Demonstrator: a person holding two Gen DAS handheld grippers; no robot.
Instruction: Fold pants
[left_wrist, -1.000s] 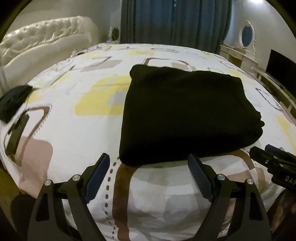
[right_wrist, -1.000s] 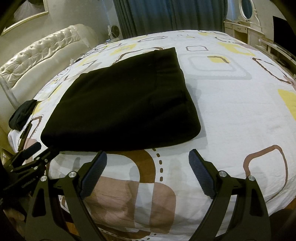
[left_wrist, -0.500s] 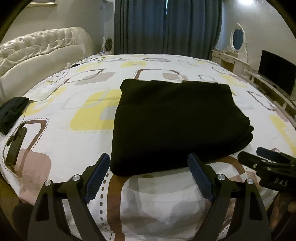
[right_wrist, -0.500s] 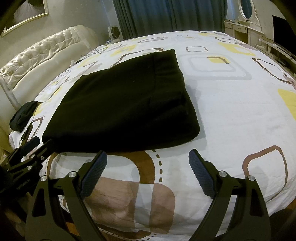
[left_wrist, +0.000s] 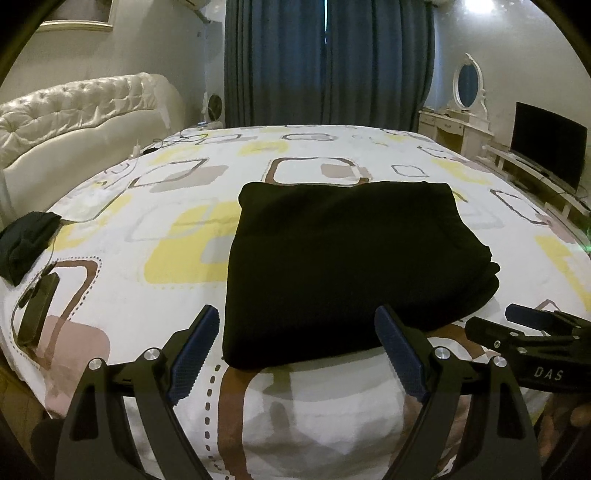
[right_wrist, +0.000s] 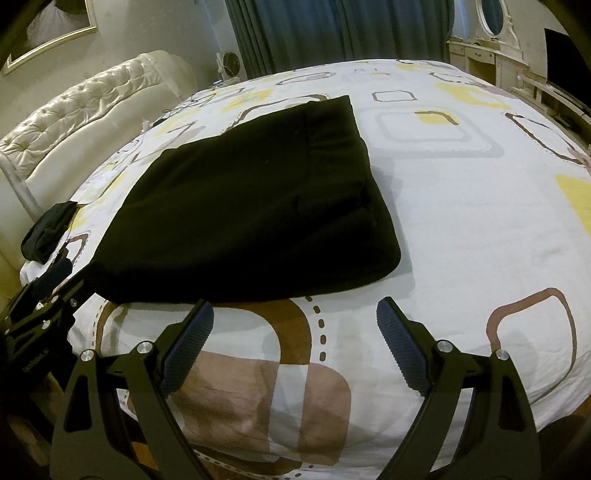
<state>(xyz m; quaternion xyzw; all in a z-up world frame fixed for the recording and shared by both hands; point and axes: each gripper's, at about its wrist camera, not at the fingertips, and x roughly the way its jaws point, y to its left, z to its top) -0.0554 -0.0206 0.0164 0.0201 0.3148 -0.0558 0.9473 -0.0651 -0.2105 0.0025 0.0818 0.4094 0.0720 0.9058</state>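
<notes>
Black pants (left_wrist: 343, 266) lie folded into a thick rectangle on the patterned bed sheet (left_wrist: 122, 288); the right wrist view shows the same pants (right_wrist: 251, 206) left of centre. My left gripper (left_wrist: 297, 339) stands open just short of the pants' near edge, nothing between its fingers. Open as well, my right gripper (right_wrist: 295, 328) hovers over bare sheet (right_wrist: 461, 221) in front of the pants' near right corner. Each gripper shows in the other's view: the right one (left_wrist: 532, 332) at the right edge, the left one (right_wrist: 44, 291) at the left edge.
A small dark cloth (left_wrist: 26, 240) and a phone with a cable (left_wrist: 37, 306) lie at the bed's left edge. A tufted white headboard (left_wrist: 81, 110) stands at the left, blue curtains (left_wrist: 325, 62) behind, a dresser and a TV (left_wrist: 546, 151) at the right.
The left wrist view has tilted upward, showing more of the room beyond the bed. The pants and the right gripper have stayed in place.
</notes>
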